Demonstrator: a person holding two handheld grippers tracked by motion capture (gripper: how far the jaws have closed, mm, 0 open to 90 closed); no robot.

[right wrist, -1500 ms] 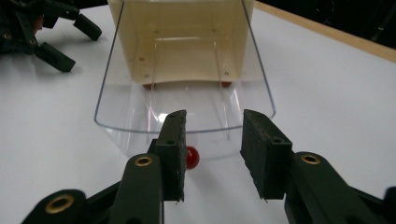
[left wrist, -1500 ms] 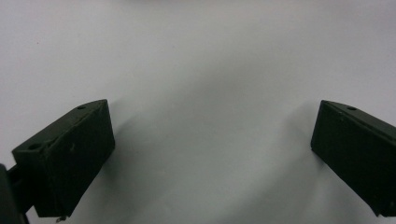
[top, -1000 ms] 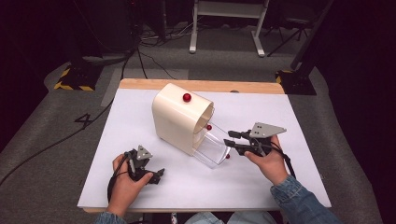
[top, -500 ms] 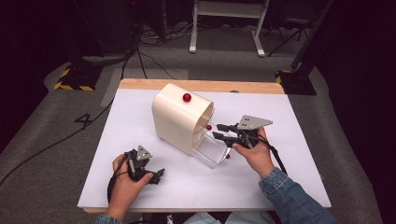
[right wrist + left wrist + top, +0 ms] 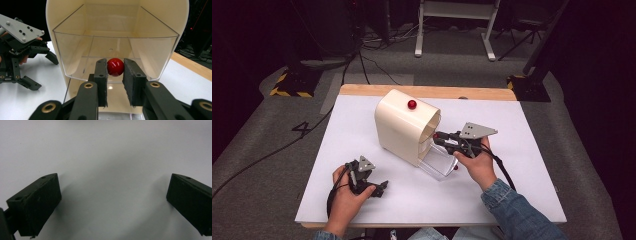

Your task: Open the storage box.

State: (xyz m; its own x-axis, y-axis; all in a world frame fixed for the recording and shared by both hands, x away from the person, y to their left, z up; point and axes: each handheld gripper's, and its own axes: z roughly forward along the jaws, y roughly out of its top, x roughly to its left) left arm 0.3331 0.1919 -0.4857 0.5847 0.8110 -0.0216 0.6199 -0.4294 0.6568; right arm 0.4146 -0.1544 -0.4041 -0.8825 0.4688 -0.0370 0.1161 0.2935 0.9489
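The right tool (image 5: pixel 115 70) is pinching what looks like the clear drawer's (image 5: pixel 115 42) red knob (image 5: pixel 115 66); the left tool (image 5: pixel 371 186) is resting wide open on the worktop (image 5: pixel 512 130).

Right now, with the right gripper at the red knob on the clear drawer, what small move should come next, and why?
Probably a short, straight pull toward the person. The right gripper has its jaws closed on the red knob, and the clear drawer sits only partly out of the cream box.

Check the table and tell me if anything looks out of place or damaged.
Nothing stands out. The cream cabinet stands upright, its clear drawer pulled partway out; the right gripper is shut on the drawer's red knob. The left gripper rests open on the table.
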